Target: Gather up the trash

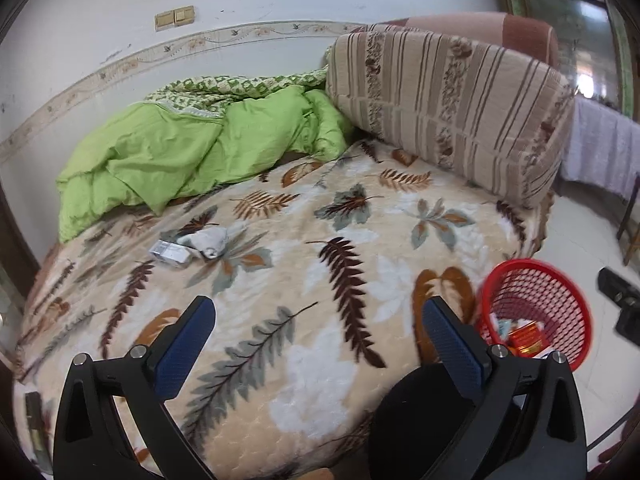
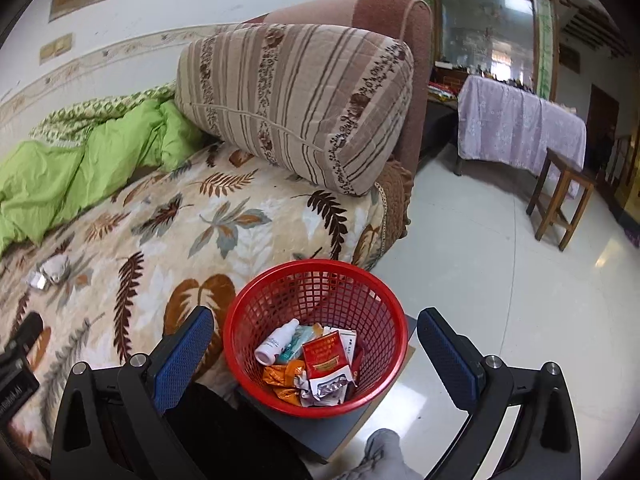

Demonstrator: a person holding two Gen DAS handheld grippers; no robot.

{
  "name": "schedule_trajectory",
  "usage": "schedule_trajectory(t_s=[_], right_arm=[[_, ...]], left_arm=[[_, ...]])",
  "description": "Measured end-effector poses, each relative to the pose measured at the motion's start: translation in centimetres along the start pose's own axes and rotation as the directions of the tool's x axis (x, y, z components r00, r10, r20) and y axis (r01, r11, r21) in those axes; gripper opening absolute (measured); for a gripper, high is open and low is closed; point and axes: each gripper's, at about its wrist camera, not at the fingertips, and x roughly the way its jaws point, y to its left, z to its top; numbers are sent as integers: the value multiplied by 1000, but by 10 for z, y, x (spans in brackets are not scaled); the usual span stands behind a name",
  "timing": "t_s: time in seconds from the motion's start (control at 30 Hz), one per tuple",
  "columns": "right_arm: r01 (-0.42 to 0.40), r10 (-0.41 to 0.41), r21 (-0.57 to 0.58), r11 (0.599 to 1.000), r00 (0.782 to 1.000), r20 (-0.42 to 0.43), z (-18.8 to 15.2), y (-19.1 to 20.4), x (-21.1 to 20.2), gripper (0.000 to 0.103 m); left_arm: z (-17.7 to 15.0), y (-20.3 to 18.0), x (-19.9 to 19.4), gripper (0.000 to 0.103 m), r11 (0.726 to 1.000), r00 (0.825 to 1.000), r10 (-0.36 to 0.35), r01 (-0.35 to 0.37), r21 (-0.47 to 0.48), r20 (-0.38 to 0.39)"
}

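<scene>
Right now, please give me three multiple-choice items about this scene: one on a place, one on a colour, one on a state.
1. Where does the remaining trash lie?
A. on the leaf-print blanket
B. on the floor
C. on the striped cushion

2. What colour is the basket?
A. green
B. red
C. white

3. How do the fingers of the right gripper stand?
A. shut on a bottle
B. shut on nothing
C. open, holding nothing

Answers: 1 A, wrappers rest on the blanket. 2 B, its mesh is red. 3 C, both blue pads stand wide apart.
</scene>
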Motion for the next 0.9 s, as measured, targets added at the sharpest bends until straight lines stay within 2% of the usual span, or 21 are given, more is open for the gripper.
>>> schedule_trajectory(t_s=[0.07, 0.13, 0.5, 0.9], right_arm=[[3, -3, -14, 1000, 1000, 11, -1, 2, -3, 102], [5, -4, -17, 1000, 1000, 20, -1, 2, -4, 102], [-7, 7, -3, 1000, 1000, 13, -1, -2, -2, 102], [-12, 12, -6, 1000, 1000, 6, -2, -1, 0, 102]], left_arm=[[0, 2, -1, 103, 1000, 1000, -17, 17, -25, 9], [0, 0, -2, 103, 1000, 1000, -4, 4, -29, 9], [-1, -19, 2, 103, 1000, 1000, 17, -16, 27, -12], [0, -28, -5, 103, 998, 1000, -13, 13, 62, 4]])
